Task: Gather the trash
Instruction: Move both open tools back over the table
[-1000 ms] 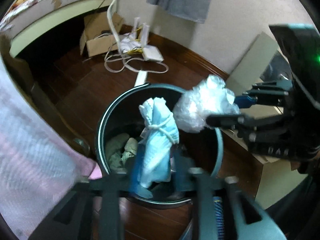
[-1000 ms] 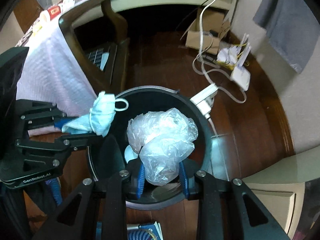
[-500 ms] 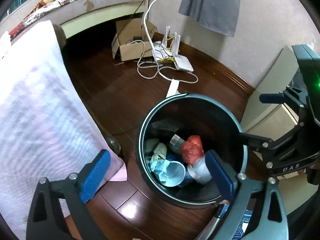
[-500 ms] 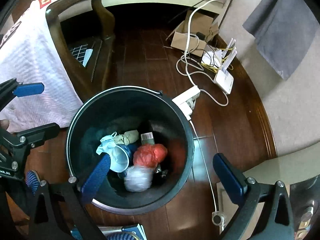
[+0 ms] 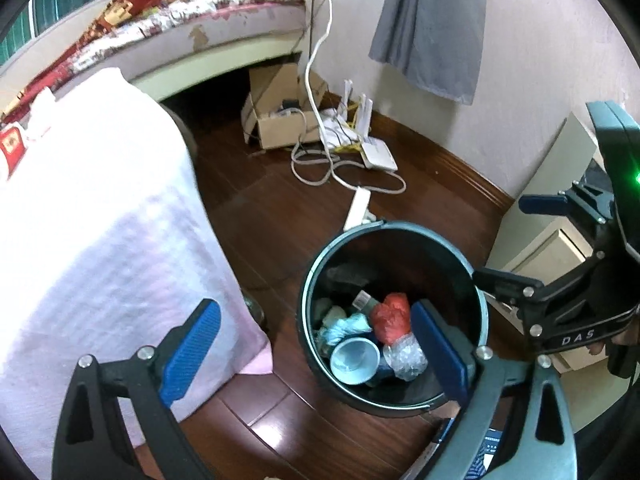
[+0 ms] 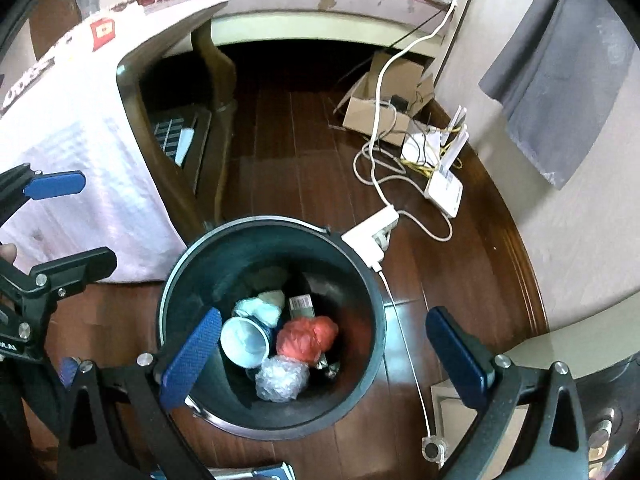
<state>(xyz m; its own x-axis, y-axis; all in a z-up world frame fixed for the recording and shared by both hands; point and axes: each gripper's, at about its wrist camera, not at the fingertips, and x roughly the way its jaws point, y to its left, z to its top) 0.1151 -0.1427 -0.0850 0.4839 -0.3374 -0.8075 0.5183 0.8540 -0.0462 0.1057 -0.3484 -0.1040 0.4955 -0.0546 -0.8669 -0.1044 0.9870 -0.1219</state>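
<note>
Trash sits at the bottom of the bin (image 6: pixel 272 240), a dark round pail standing on the wood floor (image 6: pixel 304 168) just beside a surface draped in white cloth (image 5: pixel 92 216). We hold both grippers above it. Our left gripper (image 5: pixel 316 356) has its fingers (image 5: pixel 192 352) spread wide and grips nothing; one blue pad hangs in front of the cloth, the other over the bin's right rim. Our right gripper (image 6: pixel 328 352) is likewise spread wide and empty, its fingers (image 6: pixel 192 356) straddling the bin.

Inside the bin we see a red bag (image 6: pixel 306 338) near the middle, a crumpled clear bag (image 6: pixel 282 378) touching it on the near side, a pale blue cup (image 6: pixel 244 340) lying on its side with its mouth toward us, and a light blue mask (image 5: pixel 346 328) bunched just behind the cup.

Beyond the bin, a power strip (image 6: pixel 370 238) lies touching the rim, its cord running to a router (image 6: pixel 444 190) by the wall, near a cardboard box (image 6: pixel 384 108).
</note>
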